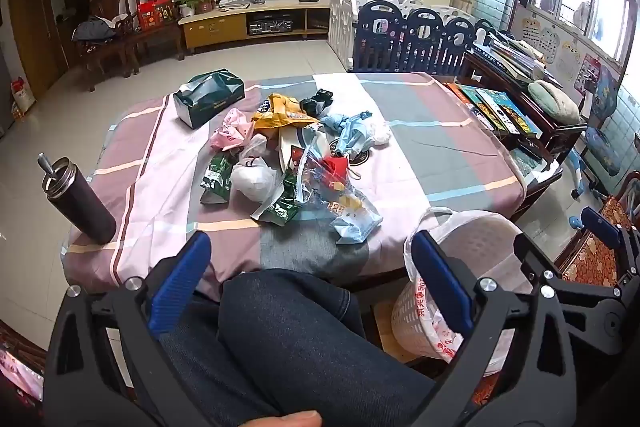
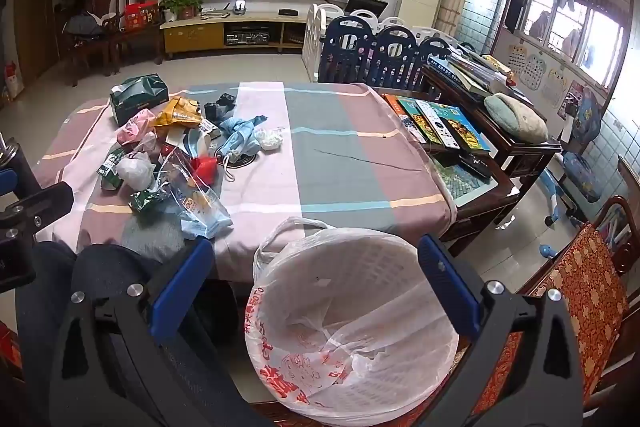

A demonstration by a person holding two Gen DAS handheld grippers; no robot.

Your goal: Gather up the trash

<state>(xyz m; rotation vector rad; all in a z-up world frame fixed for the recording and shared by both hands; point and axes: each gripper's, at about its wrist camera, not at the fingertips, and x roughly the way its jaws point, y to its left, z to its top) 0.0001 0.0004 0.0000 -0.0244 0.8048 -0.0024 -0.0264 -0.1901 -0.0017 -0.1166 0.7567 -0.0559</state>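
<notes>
A dark tumbler stands at the left edge of the table, well left of the trash pile. The pile, made of crumpled wrappers, plastic bags and blue masks, lies on the striped cloth just right of a green tissue box. The left gripper hangs in front of the pile above a denim-clad knee, jaws spread wide with nothing between them. Right of the pile, off the table's near edge, stands a white bag-lined basket; the right gripper hovers over it, equally wide and empty
</notes>
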